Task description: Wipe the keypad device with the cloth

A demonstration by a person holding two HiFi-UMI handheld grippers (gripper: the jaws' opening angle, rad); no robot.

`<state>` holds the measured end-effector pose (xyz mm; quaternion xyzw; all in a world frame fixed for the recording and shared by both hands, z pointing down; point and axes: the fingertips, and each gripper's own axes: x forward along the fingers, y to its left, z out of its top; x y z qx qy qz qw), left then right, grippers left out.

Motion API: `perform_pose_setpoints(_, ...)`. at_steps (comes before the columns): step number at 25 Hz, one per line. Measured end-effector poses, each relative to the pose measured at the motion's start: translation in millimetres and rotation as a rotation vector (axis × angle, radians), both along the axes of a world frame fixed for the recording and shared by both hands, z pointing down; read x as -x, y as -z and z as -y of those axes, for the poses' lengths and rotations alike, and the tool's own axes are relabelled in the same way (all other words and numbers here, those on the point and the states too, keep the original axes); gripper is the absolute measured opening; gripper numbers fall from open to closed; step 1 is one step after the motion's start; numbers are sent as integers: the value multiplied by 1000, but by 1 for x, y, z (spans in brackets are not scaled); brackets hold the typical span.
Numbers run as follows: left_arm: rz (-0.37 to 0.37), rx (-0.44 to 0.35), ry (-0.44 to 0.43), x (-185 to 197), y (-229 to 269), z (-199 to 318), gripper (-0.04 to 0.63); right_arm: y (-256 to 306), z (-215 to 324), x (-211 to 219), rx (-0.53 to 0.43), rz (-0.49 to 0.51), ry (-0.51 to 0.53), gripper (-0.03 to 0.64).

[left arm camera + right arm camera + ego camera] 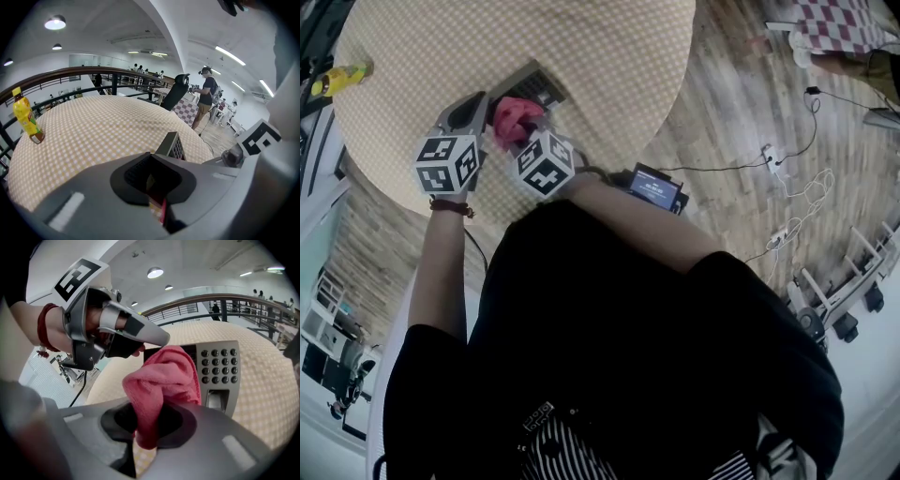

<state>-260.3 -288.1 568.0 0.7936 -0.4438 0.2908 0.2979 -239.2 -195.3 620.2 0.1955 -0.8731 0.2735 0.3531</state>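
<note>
The grey keypad device [532,86] lies on the round checked table [609,56]; the right gripper view shows its dark keys [218,364]. My right gripper [150,427] is shut on a bunched pink cloth [164,376], which rests against the device's left part. In the head view the cloth [514,116] sits between the two marker cubes. My left gripper [154,339] reaches in from the left, jaws closed on the device's left end. From the left gripper view the device [174,146] appears edge-on just beyond the left gripper [152,187].
A yellow bottle [27,119] stands near the table's far left rim [342,77]. A small screen unit [656,187] sits by the table's near edge. Cables and power strips [773,159] lie on the wooden floor. A person [206,98] stands beyond the table.
</note>
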Motion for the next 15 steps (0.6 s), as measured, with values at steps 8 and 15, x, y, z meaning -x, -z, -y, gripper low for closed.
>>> perform_pose_setpoints(8, -24, 8, 19, 0, 5, -2, 0, 48, 39, 5, 13, 65, -89, 75)
perform_pose_setpoints(15, -35, 13, 5, -2, 4, -2, 0, 18, 17, 5, 2, 31, -14, 75)
